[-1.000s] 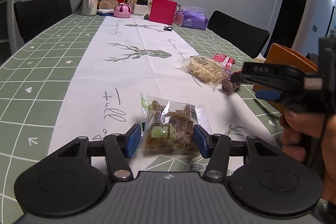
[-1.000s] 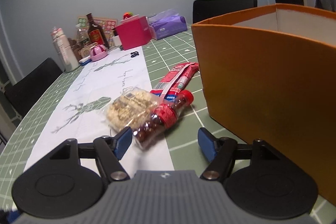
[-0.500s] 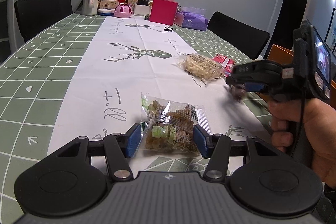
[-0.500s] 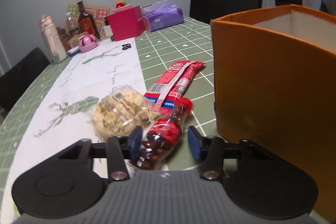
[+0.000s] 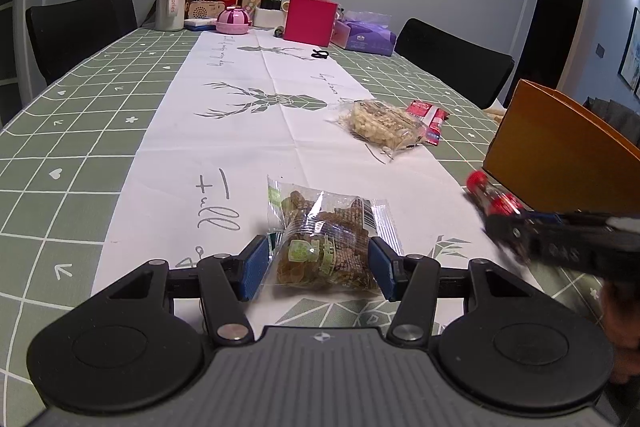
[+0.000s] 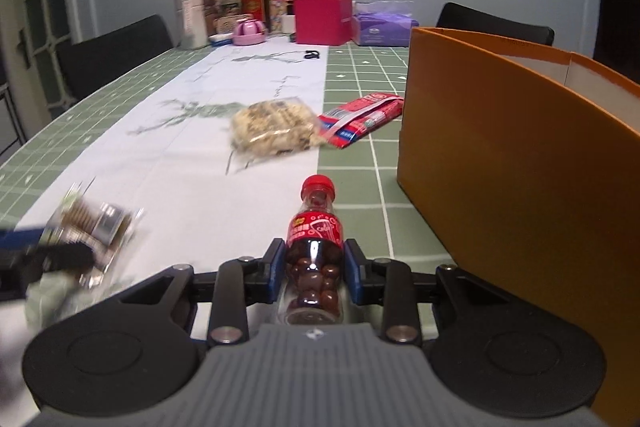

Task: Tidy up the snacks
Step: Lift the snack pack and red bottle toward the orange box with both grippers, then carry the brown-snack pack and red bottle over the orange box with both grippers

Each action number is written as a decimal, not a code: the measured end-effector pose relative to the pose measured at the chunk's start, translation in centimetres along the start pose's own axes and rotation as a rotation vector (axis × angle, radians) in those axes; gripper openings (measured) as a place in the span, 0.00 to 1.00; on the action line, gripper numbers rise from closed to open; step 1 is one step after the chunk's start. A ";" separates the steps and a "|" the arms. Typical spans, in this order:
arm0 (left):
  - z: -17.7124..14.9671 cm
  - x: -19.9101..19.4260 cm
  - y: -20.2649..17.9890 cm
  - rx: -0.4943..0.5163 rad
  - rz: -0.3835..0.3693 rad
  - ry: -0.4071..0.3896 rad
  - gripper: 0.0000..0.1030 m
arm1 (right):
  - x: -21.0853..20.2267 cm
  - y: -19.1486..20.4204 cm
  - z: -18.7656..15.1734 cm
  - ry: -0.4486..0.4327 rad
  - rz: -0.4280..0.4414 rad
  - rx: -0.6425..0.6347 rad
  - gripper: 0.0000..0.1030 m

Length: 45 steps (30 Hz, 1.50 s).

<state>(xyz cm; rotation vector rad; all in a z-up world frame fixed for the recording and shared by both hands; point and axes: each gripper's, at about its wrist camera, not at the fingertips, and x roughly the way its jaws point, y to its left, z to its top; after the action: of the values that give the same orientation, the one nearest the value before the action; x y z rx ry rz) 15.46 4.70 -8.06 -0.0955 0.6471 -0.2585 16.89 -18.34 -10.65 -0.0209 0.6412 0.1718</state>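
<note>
A clear bag of brown snacks [image 5: 324, 239] lies on the white runner [image 5: 240, 115], and my left gripper [image 5: 318, 263] is shut on it, a blue pad pressed to each side. My right gripper [image 6: 314, 267] is shut on a small red-capped bottle of chocolate balls [image 6: 316, 223], cap pointing away from me. In the left wrist view that bottle [image 5: 492, 197] shows blurred at the right, in front of the orange box [image 5: 560, 155]. A pale puffed-snack bag [image 6: 272, 129] and a red packet [image 6: 360, 119] lie further up the table.
The open orange box [image 6: 500, 155] stands close on the right of the held bottle. Bottles, a pink box [image 5: 310, 21] and a purple tissue pack [image 5: 366, 35] crowd the table's far end. Black chairs [image 5: 452, 63] flank the green checked tablecloth.
My right gripper has shut on the bottle, rolled level and drawn back toward the near edge with it, away from the puffed-snack bag. The left gripper and its bag have not moved.
</note>
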 end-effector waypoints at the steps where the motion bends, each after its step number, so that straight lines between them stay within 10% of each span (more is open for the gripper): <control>1: 0.0 -0.1 -0.1 0.006 0.003 0.003 0.61 | -0.6 0.0 -0.5 -0.001 0.006 -0.009 0.29; 12: -3.2 -4.2 -3.0 0.065 -0.032 0.043 0.62 | -4.6 -0.8 -3.4 -0.006 0.087 -0.030 0.29; 17: -3.8 -4.8 -3.7 0.054 -0.054 0.053 0.89 | -4.9 -1.5 -3.6 -0.008 0.114 0.002 0.30; 29: -3.3 -3.1 -5.3 0.052 -0.019 0.050 1.00 | -5.0 -1.5 -3.6 -0.007 0.141 0.008 0.37; 45: -3.3 -3.2 -6.2 0.065 0.010 0.044 0.70 | -4.8 -1.2 -3.6 -0.004 0.138 -0.012 0.47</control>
<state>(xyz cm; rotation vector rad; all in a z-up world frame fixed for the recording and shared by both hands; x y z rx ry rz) 9.68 -0.42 -7.81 -0.0247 0.6825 -0.2727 11.17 -20.56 -10.68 0.0127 0.6379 0.3091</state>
